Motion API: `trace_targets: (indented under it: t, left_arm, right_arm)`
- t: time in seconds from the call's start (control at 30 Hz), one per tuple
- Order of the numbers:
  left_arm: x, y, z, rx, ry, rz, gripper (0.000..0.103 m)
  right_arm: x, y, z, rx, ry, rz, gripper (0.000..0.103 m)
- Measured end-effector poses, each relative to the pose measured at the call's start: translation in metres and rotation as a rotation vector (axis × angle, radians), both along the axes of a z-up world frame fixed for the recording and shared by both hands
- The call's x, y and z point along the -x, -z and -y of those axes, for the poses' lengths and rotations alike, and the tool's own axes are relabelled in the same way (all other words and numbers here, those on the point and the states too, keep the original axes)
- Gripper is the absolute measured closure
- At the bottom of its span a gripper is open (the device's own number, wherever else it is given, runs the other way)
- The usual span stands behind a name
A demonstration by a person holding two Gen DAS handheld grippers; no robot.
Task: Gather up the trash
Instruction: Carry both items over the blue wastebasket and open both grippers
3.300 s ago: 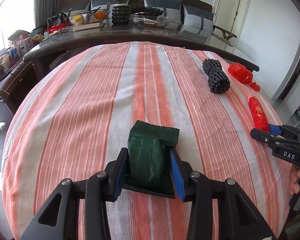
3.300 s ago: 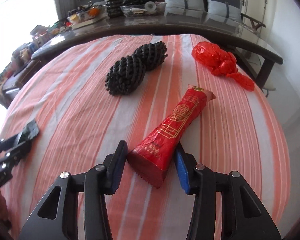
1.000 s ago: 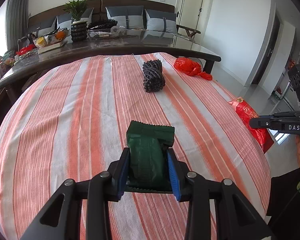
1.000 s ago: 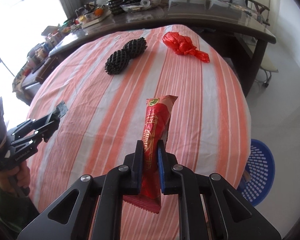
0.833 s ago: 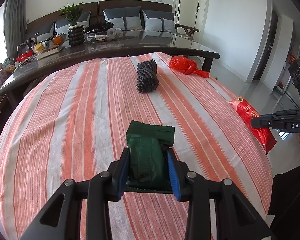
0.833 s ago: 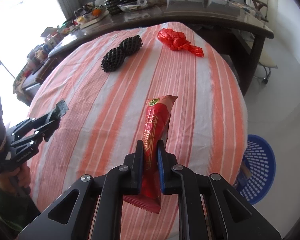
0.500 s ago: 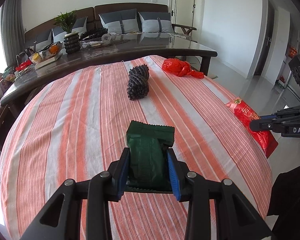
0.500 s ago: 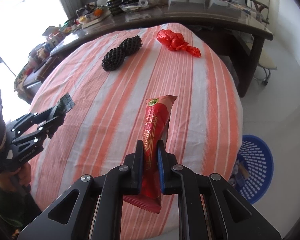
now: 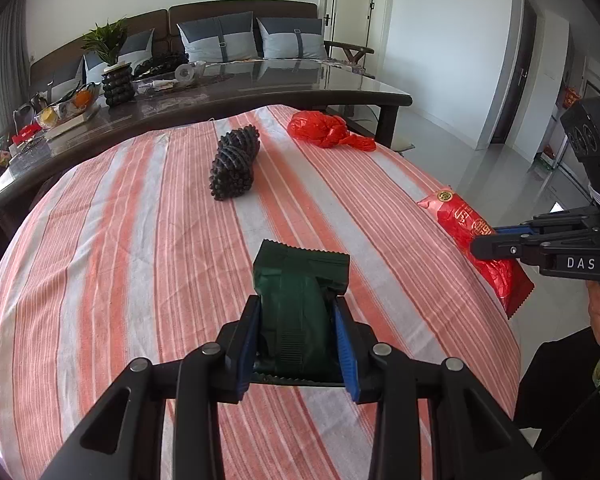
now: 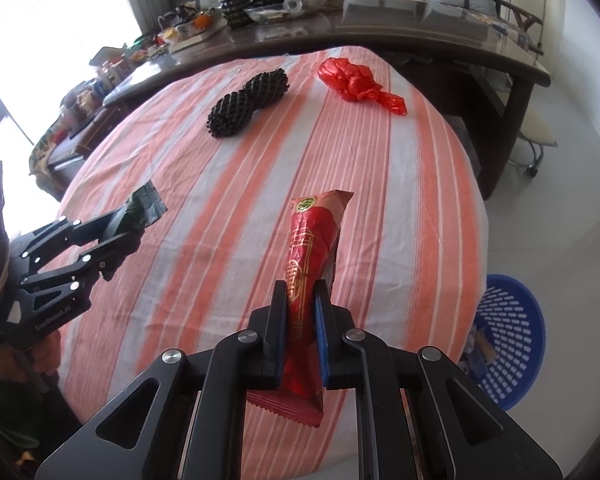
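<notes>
- Carrying both wrappers off the desk (image 9: pixel 140 240): left gripper (image 9: pixel 298 338) jaws clamped on green wrapper (image 9: pixel 300 292), right gripper (image 10: pixel 302 338) on red wrapper (image 10: pixel 310 248).
- Both lifted since 3.3 s ago; basket (image 10: pixel 512 340) now in view, drop next.

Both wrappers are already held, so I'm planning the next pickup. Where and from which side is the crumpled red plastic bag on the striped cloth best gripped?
Probably the knotted neck of the red plastic bag, where the puffy body narrows into the flat tail. Bring a hand-held gripper down from above with its fingers across that neck: it is the thinnest, firmest part, while the tail lies flat on the tablecloth.
</notes>
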State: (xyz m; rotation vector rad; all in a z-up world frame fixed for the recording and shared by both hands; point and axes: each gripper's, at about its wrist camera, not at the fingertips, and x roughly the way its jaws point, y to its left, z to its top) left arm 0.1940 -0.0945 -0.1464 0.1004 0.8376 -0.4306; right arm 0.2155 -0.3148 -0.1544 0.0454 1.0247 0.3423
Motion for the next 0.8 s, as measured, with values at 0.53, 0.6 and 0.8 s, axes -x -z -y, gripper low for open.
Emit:
trace_targets:
  t: [0.53, 0.6, 0.8]
  left_arm:
    - [-0.014, -0.011, 0.22, 0.174, 0.338, -0.171, 0.068]
    - [-0.021, 0.002, 0.249, 0.174, 0.361, -0.209, 0.067]
    - [-0.038, 0.046, 0.314, 0.146, 0.379, -0.294, 0.067]
  right_arm:
    - [0.001, 0.009, 0.197, 0.088, 0.284, -0.042, 0.092]
    - [0.001, 0.021, 0.219, 0.091, 0.316, -0.064, 0.092]
    - [-0.001, 0.056, 0.269, 0.058, 0.38, -0.121, 0.092]
